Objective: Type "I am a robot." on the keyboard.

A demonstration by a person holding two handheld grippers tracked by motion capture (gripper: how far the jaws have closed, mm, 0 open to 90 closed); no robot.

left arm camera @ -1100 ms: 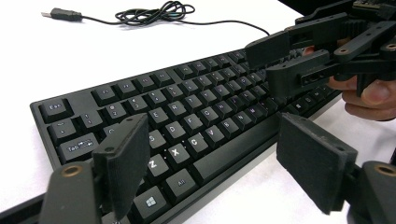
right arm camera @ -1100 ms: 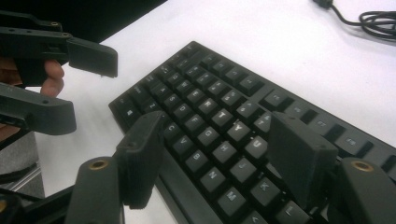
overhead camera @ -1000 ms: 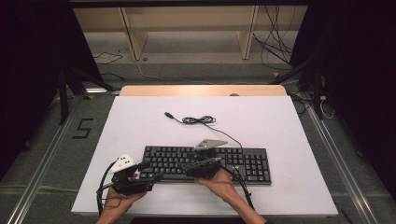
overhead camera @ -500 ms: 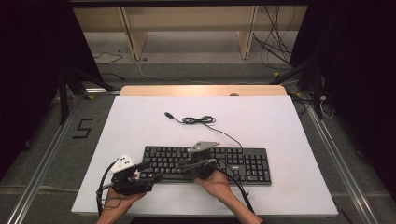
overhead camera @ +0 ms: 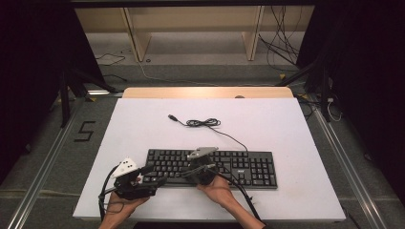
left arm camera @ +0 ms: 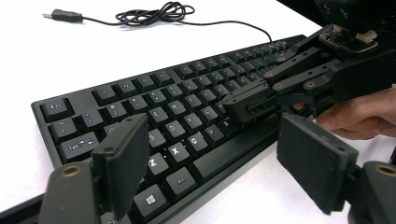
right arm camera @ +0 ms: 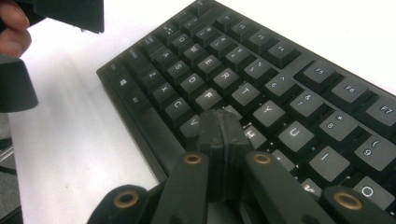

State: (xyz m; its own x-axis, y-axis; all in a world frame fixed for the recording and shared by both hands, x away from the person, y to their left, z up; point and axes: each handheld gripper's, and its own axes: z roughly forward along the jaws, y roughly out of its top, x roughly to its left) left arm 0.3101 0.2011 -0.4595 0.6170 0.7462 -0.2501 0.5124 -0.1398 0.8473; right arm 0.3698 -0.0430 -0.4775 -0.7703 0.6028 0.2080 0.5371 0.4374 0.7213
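The keyboard lay flat near the front edge of the white table, its cable trailing back to a loose coil. It looked rigid, fairly light and smooth-cased, likely to slide on the tabletop if pushed; the keys give under a light press, so it would best be taken by its end edges, not the keycaps. The right gripper had just been closing; its jaws met with nothing between them, tip over the middle letter keys. The left gripper stood wide apart over the keyboard's left end, holding nothing. The gripper views showed the key legends and the closed tip, which the high view left too small; the high view alone gave the whole layout.
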